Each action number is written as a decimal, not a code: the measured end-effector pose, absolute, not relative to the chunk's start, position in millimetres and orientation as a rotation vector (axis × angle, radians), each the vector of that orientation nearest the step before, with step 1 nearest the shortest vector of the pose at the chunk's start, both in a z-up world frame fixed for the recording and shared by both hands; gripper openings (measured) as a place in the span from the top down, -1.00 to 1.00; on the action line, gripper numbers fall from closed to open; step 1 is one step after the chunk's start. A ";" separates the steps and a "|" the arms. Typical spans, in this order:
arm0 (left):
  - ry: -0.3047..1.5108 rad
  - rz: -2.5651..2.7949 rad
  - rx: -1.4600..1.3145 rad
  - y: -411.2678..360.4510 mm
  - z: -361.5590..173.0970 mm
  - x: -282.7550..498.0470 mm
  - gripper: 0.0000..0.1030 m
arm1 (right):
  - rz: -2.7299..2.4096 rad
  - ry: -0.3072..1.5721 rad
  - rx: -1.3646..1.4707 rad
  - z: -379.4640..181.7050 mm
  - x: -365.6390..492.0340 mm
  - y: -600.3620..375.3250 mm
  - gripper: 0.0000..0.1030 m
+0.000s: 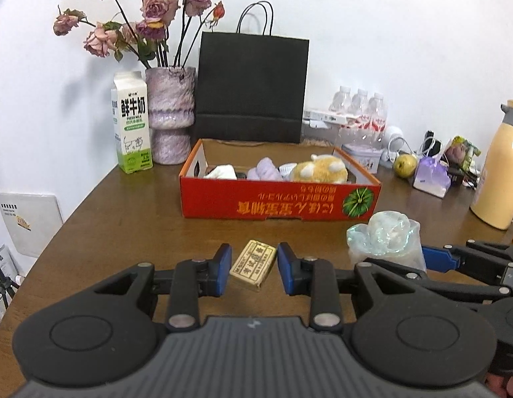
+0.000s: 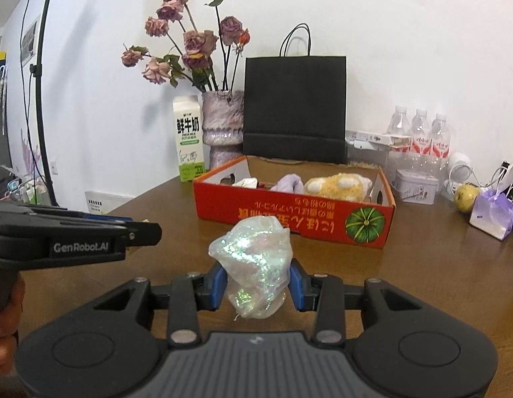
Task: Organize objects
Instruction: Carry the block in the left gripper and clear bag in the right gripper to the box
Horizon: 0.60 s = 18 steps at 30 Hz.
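1. My left claw [image 1: 253, 270] is spread, its blue pads flanking the tan packet [image 1: 253, 268] that lies flat on the surface [image 1: 123, 212]; a narrow gap shows on each side, so nothing is pinched yet.
2. My right claw [image 2: 258, 287] brackets the shiny bag [image 2: 253, 268], which stands crumpled on the surface just near of the box. The pads look to be at its sides; I cannot tell if they press it.
3. To grip the packet well, I judge I should turn the claw a little to match its skew, then close on its long edges, low, so it does not tip out.
4. The bag looks soft and slippery. I would close gently on its thicker middle, not on loose film, and lift slowly.
5. Both claws sit close together, so one should probably move first to avoid a knock.
6. The red box [image 1: 279, 199], far from both claws, is open on top. It holds a white cloth [image 1: 221, 171] at left, a lilac cloth [image 1: 264, 169] in the middle and a yellow plush [image 1: 319, 169] at right; room looks left at its near edge.
7. A black bag [image 1: 253, 88] stands behind the box; its contents are hidden.
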<state>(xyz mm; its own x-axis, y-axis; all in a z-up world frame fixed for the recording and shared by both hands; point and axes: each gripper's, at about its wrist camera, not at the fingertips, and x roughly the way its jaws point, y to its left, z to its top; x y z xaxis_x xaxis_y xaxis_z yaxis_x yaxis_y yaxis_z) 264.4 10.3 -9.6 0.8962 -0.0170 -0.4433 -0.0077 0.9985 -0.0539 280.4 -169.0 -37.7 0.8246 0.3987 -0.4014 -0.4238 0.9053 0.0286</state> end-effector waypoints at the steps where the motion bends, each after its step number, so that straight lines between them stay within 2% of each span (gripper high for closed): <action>1: 0.454 -0.002 -0.056 8.8 -7.6 265.7 0.40 | 0.436 0.407 -0.061 -36.2 281.6 -168.7 0.28; 18: 0.381 0.028 -0.099 -6.1 18.5 295.4 0.40 | 0.399 0.327 -0.022 -11.1 317.3 -175.8 0.28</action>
<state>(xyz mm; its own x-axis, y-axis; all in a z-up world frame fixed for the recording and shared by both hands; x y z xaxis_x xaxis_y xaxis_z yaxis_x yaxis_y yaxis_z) 295.4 -6.1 18.5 0.9279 0.0088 -0.3727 -0.0460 0.9948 -0.0910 317.3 -175.8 -11.1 0.8698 0.3784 -0.3166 -0.3853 0.9218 0.0432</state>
